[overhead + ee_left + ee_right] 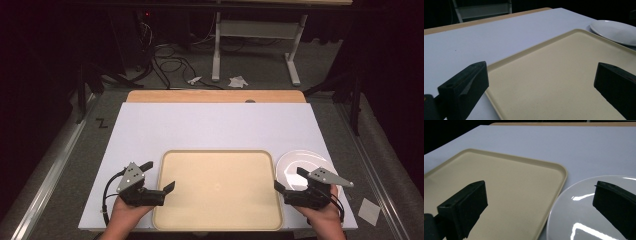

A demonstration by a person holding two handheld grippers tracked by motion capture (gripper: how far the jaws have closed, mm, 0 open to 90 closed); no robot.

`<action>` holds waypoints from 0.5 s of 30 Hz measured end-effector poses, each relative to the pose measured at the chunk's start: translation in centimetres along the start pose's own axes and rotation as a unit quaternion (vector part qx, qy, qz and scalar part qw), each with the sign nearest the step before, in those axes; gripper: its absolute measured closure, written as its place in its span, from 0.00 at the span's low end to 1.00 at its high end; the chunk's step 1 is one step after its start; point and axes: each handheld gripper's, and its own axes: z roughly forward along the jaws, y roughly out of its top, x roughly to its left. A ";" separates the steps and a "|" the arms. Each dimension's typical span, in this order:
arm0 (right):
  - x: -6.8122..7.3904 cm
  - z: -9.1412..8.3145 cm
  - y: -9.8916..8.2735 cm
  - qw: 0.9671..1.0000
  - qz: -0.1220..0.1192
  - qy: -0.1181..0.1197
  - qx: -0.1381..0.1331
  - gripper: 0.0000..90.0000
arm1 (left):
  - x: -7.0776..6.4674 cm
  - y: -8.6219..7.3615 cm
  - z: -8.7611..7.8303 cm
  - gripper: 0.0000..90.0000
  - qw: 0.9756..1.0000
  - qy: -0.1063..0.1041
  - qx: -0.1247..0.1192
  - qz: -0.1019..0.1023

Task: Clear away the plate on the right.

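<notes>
Two grippers sit wide open and empty at the counter's near edge: the left gripper (159, 176) straddles the tray's (218, 220) left rim, the right gripper (290, 178) hangs between tray and plate (295, 159). The plate lies near the counter's right edge, just beside the tray. A careless sweep could, I judge, knock the glossy plate off that edge or slide the tray.
</notes>
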 end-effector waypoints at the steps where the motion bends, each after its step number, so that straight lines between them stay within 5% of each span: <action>1: -0.1 -0.1 0.0 1.000 0.004 -0.004 -0.001 0.00 | 0.0 0.0 -0.1 0.00 1.000 -0.001 0.000 -0.001; 8: -0.9 -0.4 -0.3 0.999 0.012 -0.029 0.003 0.00 | 0.8 -0.4 -0.8 0.00 1.000 0.000 0.002 -0.007; 15: -1.3 -0.8 0.3 0.999 -0.006 -0.052 0.000 0.00 | 2.1 -0.4 -0.5 0.01 1.000 0.005 0.010 -0.006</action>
